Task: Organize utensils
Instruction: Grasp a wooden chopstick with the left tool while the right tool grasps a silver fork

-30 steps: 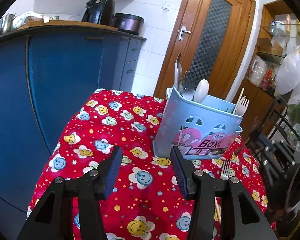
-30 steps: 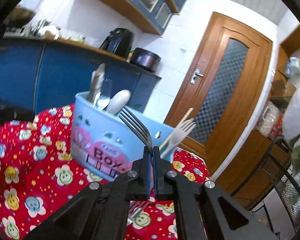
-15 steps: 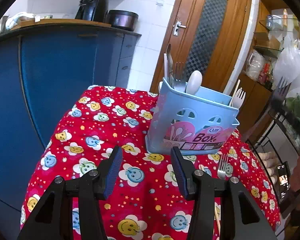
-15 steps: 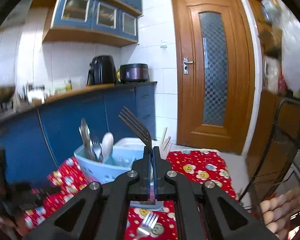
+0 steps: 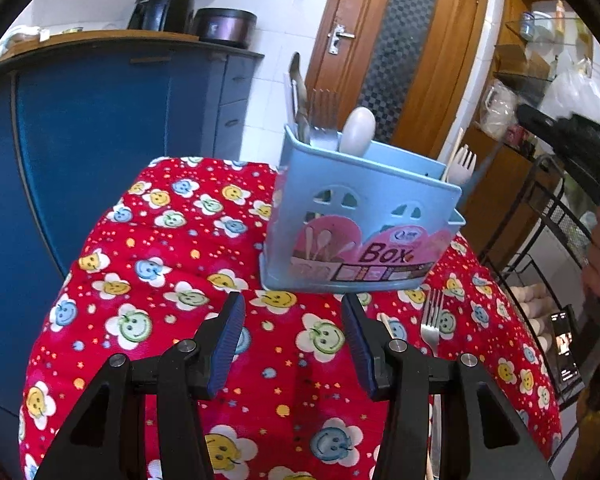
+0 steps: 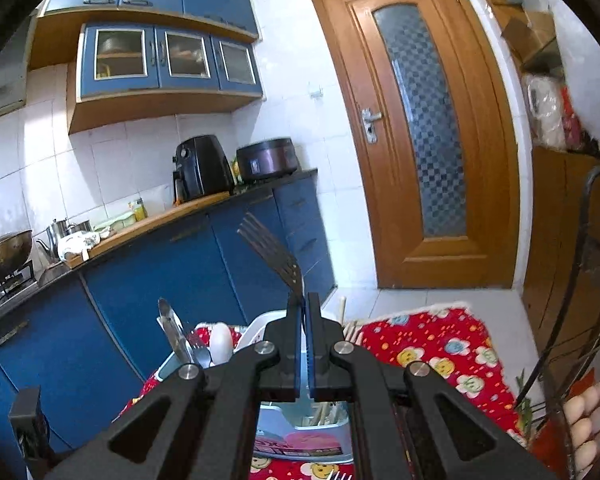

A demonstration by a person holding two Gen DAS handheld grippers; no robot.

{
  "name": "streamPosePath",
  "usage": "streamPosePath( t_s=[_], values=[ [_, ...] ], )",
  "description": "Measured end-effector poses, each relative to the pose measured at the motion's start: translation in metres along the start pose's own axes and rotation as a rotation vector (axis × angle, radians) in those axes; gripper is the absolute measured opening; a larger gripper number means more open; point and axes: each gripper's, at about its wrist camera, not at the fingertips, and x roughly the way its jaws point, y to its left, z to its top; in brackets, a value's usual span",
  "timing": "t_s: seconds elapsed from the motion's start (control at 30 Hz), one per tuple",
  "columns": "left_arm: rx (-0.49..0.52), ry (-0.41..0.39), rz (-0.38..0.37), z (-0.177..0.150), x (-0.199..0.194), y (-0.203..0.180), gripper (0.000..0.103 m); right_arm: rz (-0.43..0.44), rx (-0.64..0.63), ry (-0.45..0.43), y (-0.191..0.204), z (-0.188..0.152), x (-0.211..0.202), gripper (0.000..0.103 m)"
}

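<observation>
Gripping a fork [image 6: 274, 252], right hand-held gripper [image 6: 304, 304] above caddy [image 6: 300, 436]

"Box" in dark red letters on pink front label of blue caddy [image 5: 364, 216]. Small round logo above word, too small to read. No other legible text.

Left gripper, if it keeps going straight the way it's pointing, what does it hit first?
Most likely the pale blue plastic utensil box: it stands just past the open left gripper, centred on its line. Only red smiley-flower tablecloth lies between, though depth is hard to judge.
</observation>
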Motion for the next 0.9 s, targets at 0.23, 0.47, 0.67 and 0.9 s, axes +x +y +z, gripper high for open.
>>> streamPosePath(
  t_s=[0.23,0.47,0.67,0.9],
  values=[
    [0.010,0.021,-0.012,-0.004,0.007,-0.007,0.051,0.012,0.014,0.152,-0.002,-0.021,0.033,0.003],
    [0.021,0.037,-0.024,-0.008,0.012,-0.012,0.051,0.031,0.036,0.218,-0.007,-0.036,0.043,0.009],
    [0.024,0.043,-0.031,-0.010,0.013,-0.015,0.051,0.046,0.019,0.195,-0.005,-0.034,0.031,0.028],
    [0.029,0.049,-0.044,-0.010,0.013,-0.020,0.051,-0.013,-0.012,0.175,-0.005,-0.035,0.004,0.029]
  ],
)
